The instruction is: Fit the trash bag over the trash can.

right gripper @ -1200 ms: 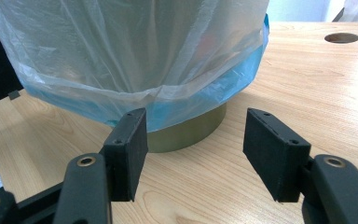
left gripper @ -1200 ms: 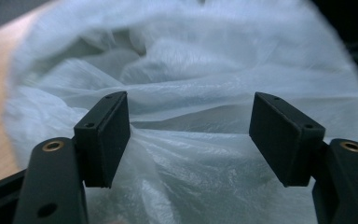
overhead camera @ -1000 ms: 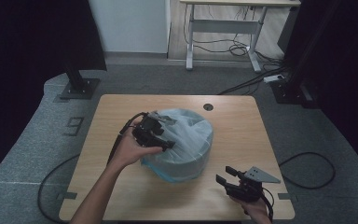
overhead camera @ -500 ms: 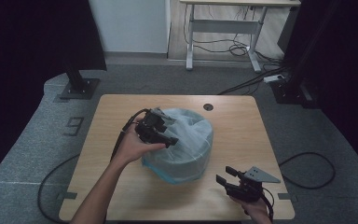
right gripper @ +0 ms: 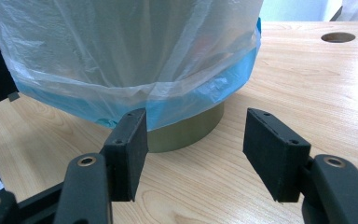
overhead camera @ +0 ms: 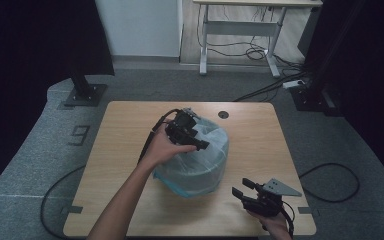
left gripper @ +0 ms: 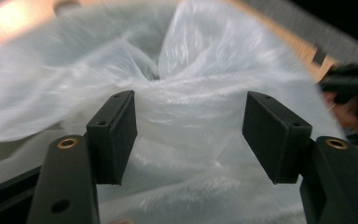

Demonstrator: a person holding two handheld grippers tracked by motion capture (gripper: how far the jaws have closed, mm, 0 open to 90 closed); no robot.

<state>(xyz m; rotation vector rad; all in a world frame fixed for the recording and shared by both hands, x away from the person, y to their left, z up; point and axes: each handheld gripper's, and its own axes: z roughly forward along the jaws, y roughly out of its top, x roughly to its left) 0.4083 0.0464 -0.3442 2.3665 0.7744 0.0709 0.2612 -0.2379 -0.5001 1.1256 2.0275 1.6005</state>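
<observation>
A round olive-green bin (right gripper: 186, 133) stands in the middle of the wooden table (overhead camera: 120, 130), draped with a pale, see-through plastic bag (overhead camera: 205, 155) with a blue hem (right gripper: 214, 88). My left gripper (overhead camera: 192, 136) hovers over the top of the bag, open, its jaws spread either side of a rumpled fold of plastic (left gripper: 186, 93). Near the table's front right edge my right gripper (overhead camera: 245, 187) stands open and empty, pointed at the bin's base (right gripper: 193, 135).
A round cable hole (overhead camera: 223, 114) sits in the table's far side. Cables trail off the left and right edges to the grey floor. A white desk frame (overhead camera: 240, 30) and a black stand base (overhead camera: 85, 92) lie beyond the table.
My left gripper has shifted slightly to the right over the bag's top. The right gripper has stayed where it was.
</observation>
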